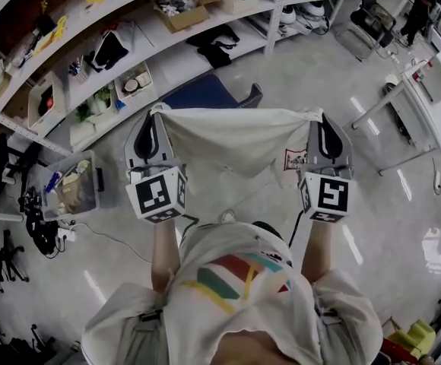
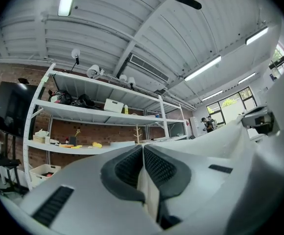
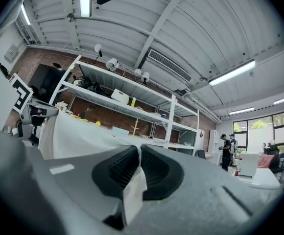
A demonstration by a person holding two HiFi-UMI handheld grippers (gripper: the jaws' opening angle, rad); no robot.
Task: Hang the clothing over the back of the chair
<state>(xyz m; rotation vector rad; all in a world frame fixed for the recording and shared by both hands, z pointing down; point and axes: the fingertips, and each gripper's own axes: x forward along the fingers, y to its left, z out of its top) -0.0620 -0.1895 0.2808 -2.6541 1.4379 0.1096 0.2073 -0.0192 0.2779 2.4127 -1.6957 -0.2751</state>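
A white garment (image 1: 236,139) is stretched flat between both grippers, held up above the floor. My left gripper (image 1: 153,112) is shut on its left corner; white cloth (image 2: 149,190) shows pinched between the black pads. On the right corner my right gripper (image 1: 319,117) is shut too, with a strip of cloth (image 3: 132,192) between its pads. A chair with a blue seat (image 1: 205,92) stands just beyond the garment, partly hidden by it. The rest of the garment (image 3: 78,131) spreads leftward in the right gripper view.
White shelving (image 1: 129,44) with boxes and bins runs along the far side. A clear bin (image 1: 74,182) sits on the floor at left. A white desk (image 1: 426,90) and an office chair (image 1: 372,21) stand at right, with people (image 1: 422,6) in the far corner.
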